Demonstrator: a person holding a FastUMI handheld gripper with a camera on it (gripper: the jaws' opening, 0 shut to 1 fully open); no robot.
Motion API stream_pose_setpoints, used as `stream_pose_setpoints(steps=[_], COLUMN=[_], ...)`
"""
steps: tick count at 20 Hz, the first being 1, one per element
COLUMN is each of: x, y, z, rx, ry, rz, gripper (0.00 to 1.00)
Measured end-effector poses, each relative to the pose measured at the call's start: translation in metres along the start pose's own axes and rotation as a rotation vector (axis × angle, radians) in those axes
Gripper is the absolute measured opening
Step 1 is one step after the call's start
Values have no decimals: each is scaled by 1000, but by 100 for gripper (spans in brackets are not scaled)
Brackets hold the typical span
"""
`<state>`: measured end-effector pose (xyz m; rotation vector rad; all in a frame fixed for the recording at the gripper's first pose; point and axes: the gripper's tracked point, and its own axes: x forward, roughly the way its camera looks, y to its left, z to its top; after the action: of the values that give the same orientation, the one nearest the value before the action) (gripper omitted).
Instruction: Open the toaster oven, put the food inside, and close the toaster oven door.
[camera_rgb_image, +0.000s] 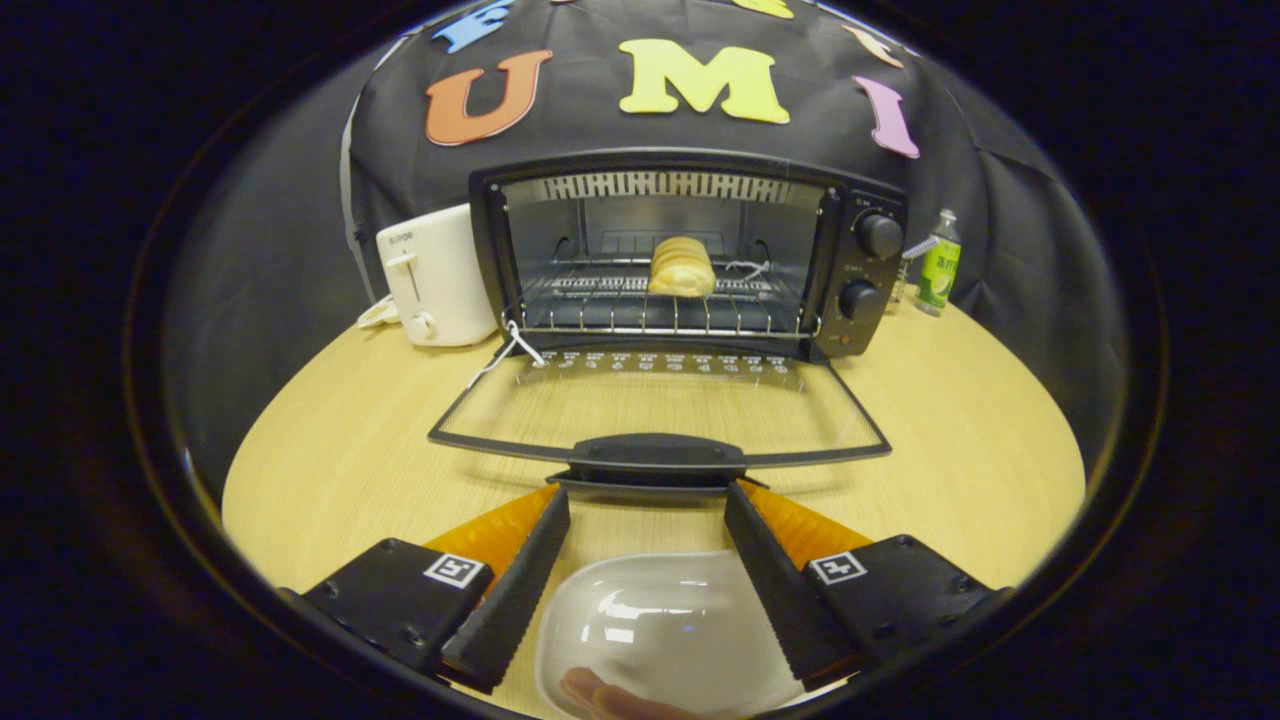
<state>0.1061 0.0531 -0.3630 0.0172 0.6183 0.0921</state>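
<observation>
**Fingers spread before the open toaster oven, bread roll on the rack**

Fingers (545, 560): two black ribbed pads with orange backing, spread wide apart and grasping nothing; the gripper (647, 500) points toward 12 o'clock, tips just short of the door handle (655, 455).

Bread roll (682, 266): pale yellow, ridged, lying on the wire rack (620, 312) inside the toaster oven (690, 255), well beyond the fingers at 12 o'clock.

Toaster oven: black, cavity exposed. Glass door (660, 405) folded down flat over the table, its dark handle nearest the fingertips. Two round knobs (878, 236) stacked on the panel at the oven's 3 o'clock side.

White dish (665, 630): glossy, empty, lying between the fingers at their base. A fingertip (600, 695) of a person touches its near rim at 6 o'clock.

White toaster (435, 275): just beside the oven at its 9 o'clock, lever facing forward.

Green bottle (938, 262): upright, near the oven at its 3 o'clock.

Table (980, 450): light wood, round-edged, bearing all items.
</observation>
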Motion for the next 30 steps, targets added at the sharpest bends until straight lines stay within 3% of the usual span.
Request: stream_pose_setpoints(steps=[14, 30], x=[-12, -43], y=[2, 4], z=[19, 109], rx=[26, -52], ry=[-31, -329], rz=[-56, -62], gripper=[100, 100])
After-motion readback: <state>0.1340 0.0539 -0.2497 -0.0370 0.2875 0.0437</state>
